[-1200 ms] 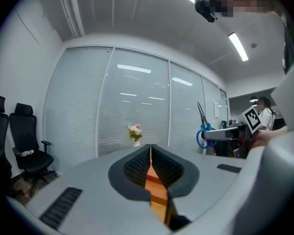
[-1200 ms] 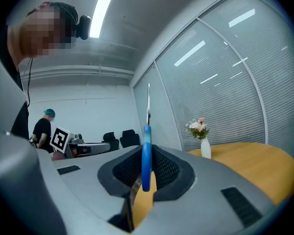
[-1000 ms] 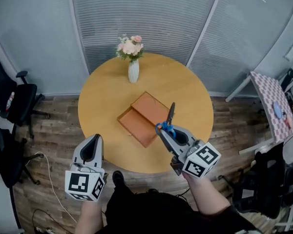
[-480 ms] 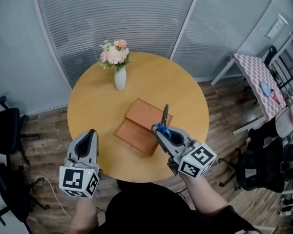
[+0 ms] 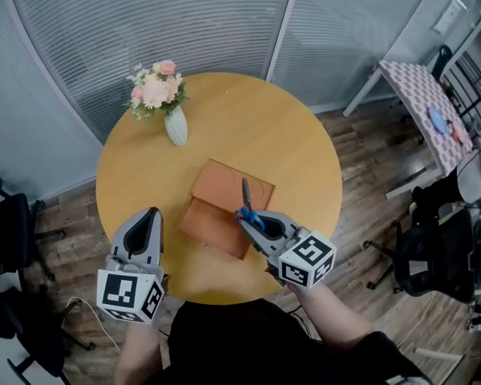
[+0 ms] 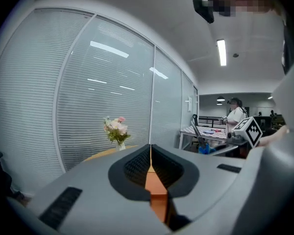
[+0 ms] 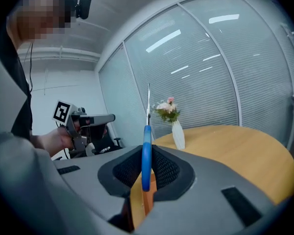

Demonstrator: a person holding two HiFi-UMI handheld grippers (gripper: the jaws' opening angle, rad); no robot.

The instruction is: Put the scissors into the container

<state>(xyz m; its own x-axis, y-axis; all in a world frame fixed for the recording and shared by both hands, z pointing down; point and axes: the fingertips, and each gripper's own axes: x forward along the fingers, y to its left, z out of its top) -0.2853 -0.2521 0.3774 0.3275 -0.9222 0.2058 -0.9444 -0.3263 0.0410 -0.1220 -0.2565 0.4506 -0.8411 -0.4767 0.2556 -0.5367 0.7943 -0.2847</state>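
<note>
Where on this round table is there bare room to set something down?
Bare: the stretch from the vase round to the table edge at right, beyond the container; also the strip left of it. Crowded: the middle, where the right gripper holds the scissors over the container.

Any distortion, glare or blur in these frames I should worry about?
Head view: wide-angle bend, window blinds curve, table sharp. Left gripper view: fisheye with dark corners, ceiling light bright, streaks mirrored on the glass wall. Right gripper view: same fisheye and streaks on the glass; scissors up close slightly soft.
</note>
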